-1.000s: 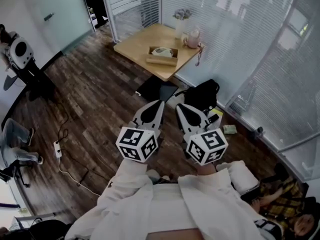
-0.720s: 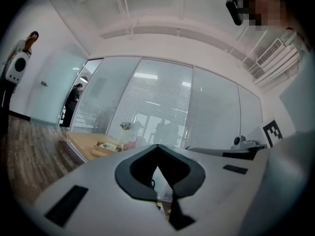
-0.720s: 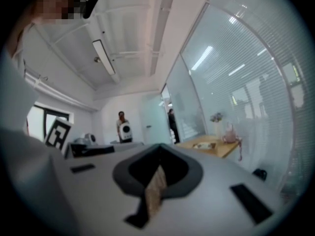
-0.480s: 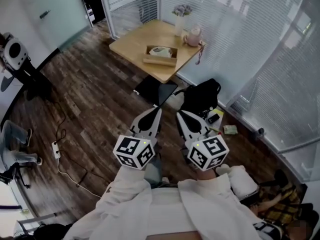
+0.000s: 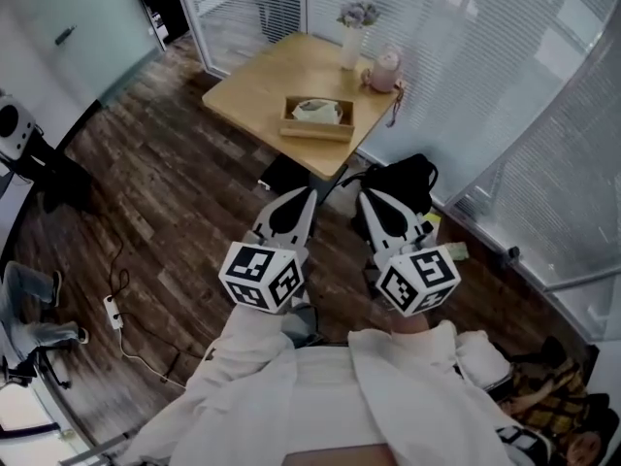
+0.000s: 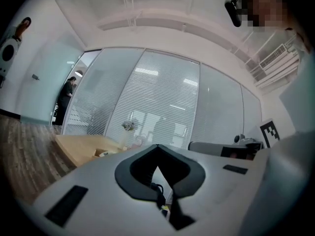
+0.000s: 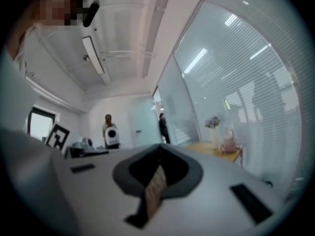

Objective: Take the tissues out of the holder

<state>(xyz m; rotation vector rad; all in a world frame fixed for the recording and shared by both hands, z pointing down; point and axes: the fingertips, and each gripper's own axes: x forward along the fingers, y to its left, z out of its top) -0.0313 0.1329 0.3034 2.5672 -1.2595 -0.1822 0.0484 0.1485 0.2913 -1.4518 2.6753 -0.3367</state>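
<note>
Dark plank floor [image 5: 175, 192], pale table [image 5: 250, 90] with tissue holder [image 5: 315, 131]; fingers of left gripper [image 5: 307, 194] and right gripper [image 5: 367, 196] clenched, empty.

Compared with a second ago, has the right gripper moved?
Yes. The right gripper has come forward, toward the wooden table: the gap between its fingers and the table's near corner has narrowed.

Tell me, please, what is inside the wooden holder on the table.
Inside the wooden holder lies a pale, crumpled heap of tissues that reaches about to the rim. The holder's floor is covered by them, and how many tissues there are cannot be told from this far away.
</note>
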